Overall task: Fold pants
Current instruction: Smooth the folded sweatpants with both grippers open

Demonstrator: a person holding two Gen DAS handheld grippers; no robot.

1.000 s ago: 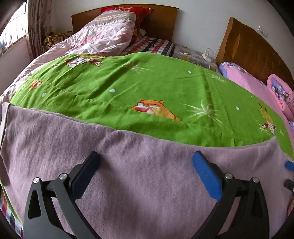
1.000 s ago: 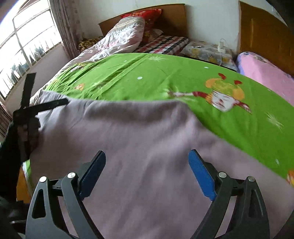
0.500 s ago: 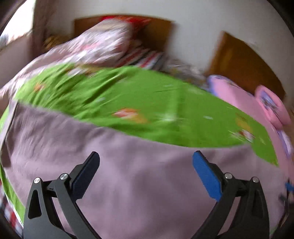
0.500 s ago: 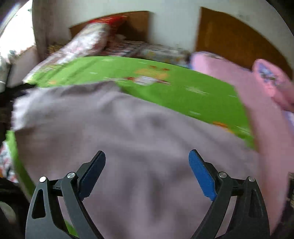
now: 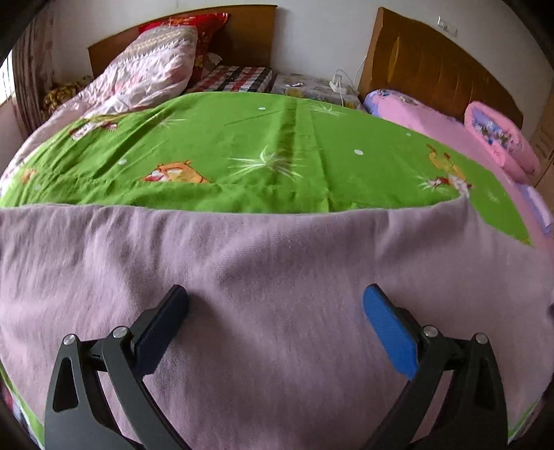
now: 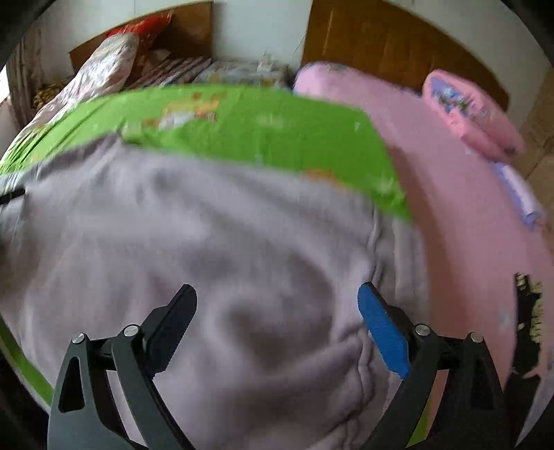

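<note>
- Mauve knit fabric, that's the pants (image 5: 277, 277), spread flat across the near part of the bed and filling most of the lower half of both views.
- Far left in the left wrist view: a curtain (image 5: 31, 69) by the wall, then a crumpled pink quilt (image 5: 152, 65) piled up against a wooden headboard (image 5: 242, 27), with a red pillow (image 5: 204, 24) tucked behind it.
- Left gripper (image 5: 275, 311) sits over the pants with its jaws spread wide, nothing between them, just hovering above the cloth as far as I can tell.
- Green cartoon sheet (image 5: 242, 138) covers the bed beyond the pants; the far edge of the pants lies straight across it.
- Further right, a second headboard (image 5: 432, 65) and a rolled pink blanket (image 5: 498, 138) on the pink bedding next door.
- Right wrist view is pretty blurry. Right gripper (image 6: 277, 311) is also wide open and empty, over the right end of the pants (image 6: 225, 259), where the fabric is rumpled into soft folds and a thicker seamed edge runs down past the blue finger (image 6: 384, 332).
- Right of that edge it's pink bedding (image 6: 460, 207), touching the pants, with the green sheet (image 6: 259, 128) behind.
</note>
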